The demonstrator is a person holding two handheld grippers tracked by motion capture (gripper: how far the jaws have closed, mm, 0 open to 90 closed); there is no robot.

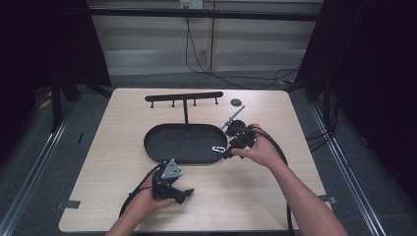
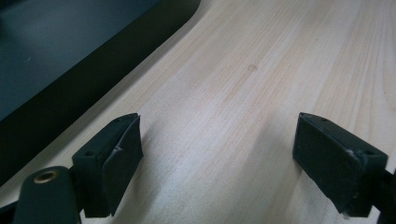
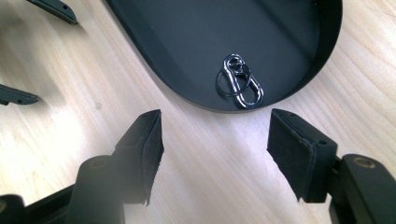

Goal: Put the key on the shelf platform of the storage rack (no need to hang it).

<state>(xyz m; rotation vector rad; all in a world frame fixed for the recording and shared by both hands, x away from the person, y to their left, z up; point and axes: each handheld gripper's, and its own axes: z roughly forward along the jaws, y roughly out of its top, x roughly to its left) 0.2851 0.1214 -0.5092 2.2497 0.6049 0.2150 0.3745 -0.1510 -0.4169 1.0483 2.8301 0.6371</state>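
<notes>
Left gripper [image 1: 186,192] sits nearest, low on the wooden table [image 1: 275,196], held in the person's left hand [image 1: 147,202]. Jaws wide apart, nothing between them but bare wood; edge of the black tray [image 2: 70,88] runs along the upper left of the left gripper view.

Right gripper [image 1: 227,154] is at the tray's right end, in the right hand [image 1: 260,150]. Jaws also wide, nothing clamped, pads over bare table just outside the tray rim [image 3: 327,51].

Silver carabiner clip [image 3: 240,81] with a key ring on it lies flat inside the oval tray, close to the rim at its right end, just ahead of the right gripper's open jaws and not touching them.

Black T-shaped hook rack [image 1: 184,97] stands up from the tray's far side. Small dark disc [image 1: 236,102] on the table beyond it.

No readable labels or writing anywhere.
</notes>
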